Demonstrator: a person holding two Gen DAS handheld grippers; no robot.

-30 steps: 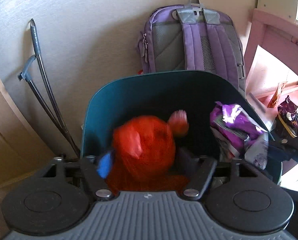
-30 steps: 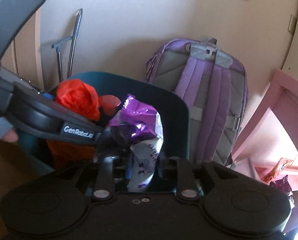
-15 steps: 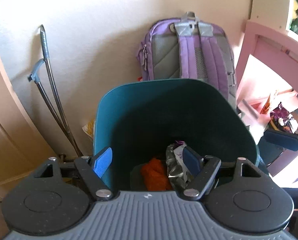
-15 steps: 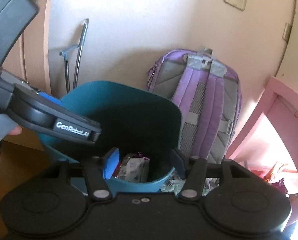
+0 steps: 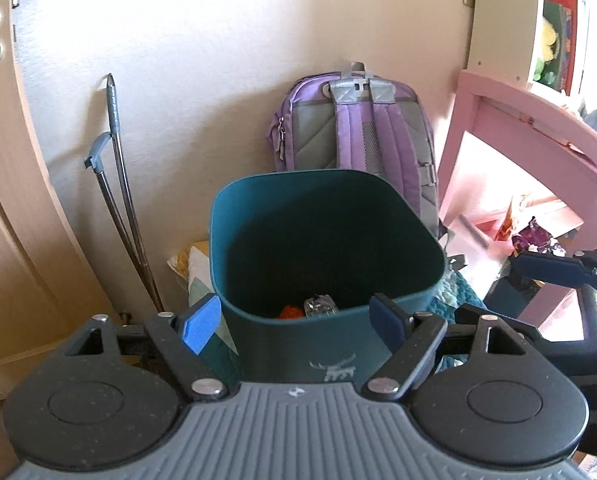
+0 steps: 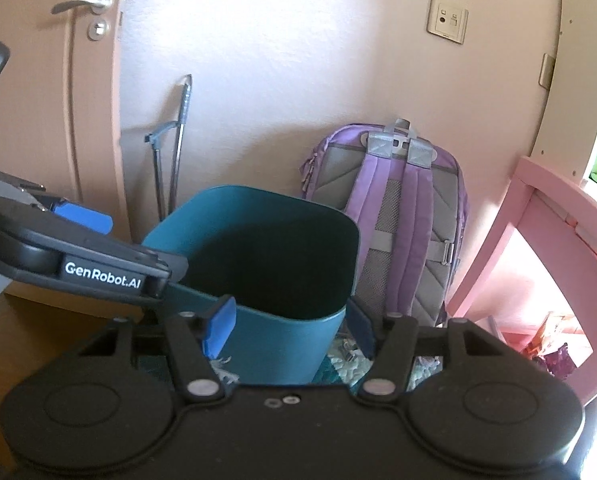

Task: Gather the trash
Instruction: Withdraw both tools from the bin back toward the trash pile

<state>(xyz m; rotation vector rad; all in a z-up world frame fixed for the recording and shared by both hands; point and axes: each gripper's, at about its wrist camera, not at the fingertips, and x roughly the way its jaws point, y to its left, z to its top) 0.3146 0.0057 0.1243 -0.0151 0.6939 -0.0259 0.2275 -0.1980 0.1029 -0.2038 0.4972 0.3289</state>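
A teal trash bin stands on the floor against the wall, also seen in the right wrist view. At its bottom lie an orange piece of trash and a silvery wrapper. My left gripper hangs in front of and above the bin's near rim, its jaws opening a little with nothing between them. My right gripper is back from the bin's right side, jaws opening and empty. One of its fingers shows at the right edge of the left wrist view.
A purple backpack leans on the wall behind the bin. Pink furniture stands to the right, with crumpled wrappers on the floor under it. Metal poles lean left of the bin beside a door. A hand shows at the left edge.
The orange bundle and the purple wrapper left the grippers and dropped into the bin. Both grippers opened and drew back and up from the bin.
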